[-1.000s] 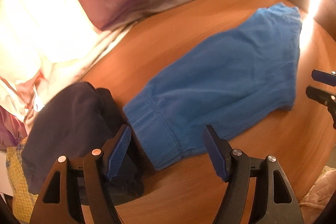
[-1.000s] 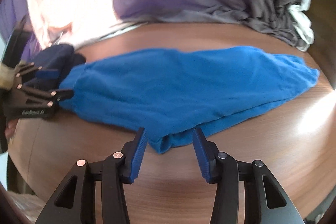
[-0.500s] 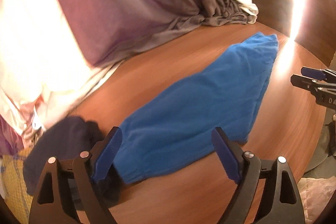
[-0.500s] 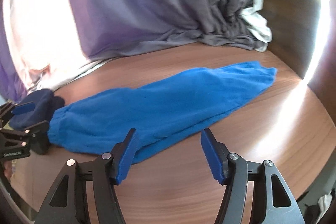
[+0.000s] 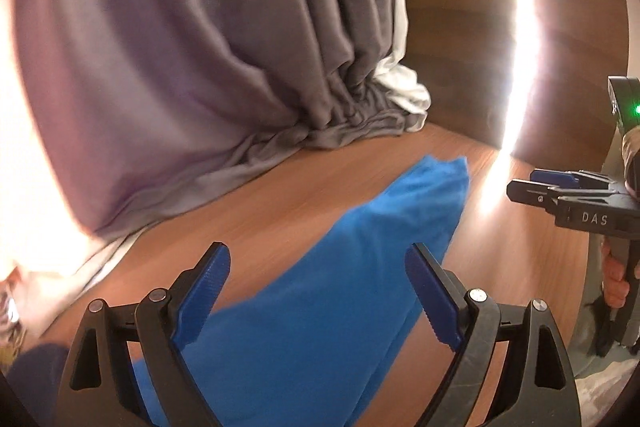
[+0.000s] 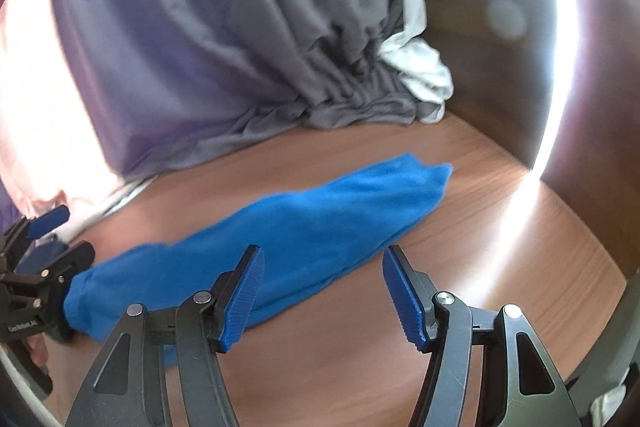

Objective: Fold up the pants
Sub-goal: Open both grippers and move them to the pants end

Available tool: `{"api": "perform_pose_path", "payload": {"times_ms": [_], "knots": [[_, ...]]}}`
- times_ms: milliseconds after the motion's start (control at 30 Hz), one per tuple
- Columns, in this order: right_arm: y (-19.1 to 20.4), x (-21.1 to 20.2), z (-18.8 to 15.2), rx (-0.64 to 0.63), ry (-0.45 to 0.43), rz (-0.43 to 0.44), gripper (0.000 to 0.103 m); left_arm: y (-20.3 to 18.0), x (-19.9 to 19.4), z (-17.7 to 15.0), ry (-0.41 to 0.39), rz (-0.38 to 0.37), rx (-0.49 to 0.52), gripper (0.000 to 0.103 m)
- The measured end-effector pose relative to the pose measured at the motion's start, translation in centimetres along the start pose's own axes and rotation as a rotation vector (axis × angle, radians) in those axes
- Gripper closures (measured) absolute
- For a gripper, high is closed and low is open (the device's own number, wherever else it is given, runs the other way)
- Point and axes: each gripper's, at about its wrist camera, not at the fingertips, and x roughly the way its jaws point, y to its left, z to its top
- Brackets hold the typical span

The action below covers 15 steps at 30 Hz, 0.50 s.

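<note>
The blue pants (image 6: 280, 247) lie folded into 1 long narrow strip across the middle of the table (image 6: 500, 247), toward its back edge. We hold both the left gripper (image 5: 318, 291) and right gripper (image 6: 324, 295) above it, jaws just opened and empty. We judge a crosswise fold remains.

Both grippers have backed well away from the long folded bright blue fabric pants (image 6: 280, 239) and tilted up. A second ago the black left gripper with ridged blue pads (image 5: 318, 291) sat right at the cuffed end, and the matching black right gripper with blue pads (image 6: 324, 293) was at the near edge; now the pants lie further off on the wooden tabletop. Both jaws have opened wider, nothing between them. Way more of the grey draped curtain (image 5: 224, 39) fills each view, and the dark navy bundle (image 5: 36, 367) has slid to the left view's bottom corner.
</note>
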Motion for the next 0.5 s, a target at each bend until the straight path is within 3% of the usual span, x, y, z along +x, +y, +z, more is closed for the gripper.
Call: {"api": "perform_pose_path", "payload": {"times_ms": [233,500], "knots": [[-5.3,2.5,3.4,0.052,-0.038,-0.065,0.040,-3.3,7.1,5.9,-0.016,-0.147,0.094,0.012],[-9.8,6.7,5.5,0.113,-0.035,-0.109,0.040,-7.6,16.1,10.3,0.048,-0.363,0.199,0.015]]}}
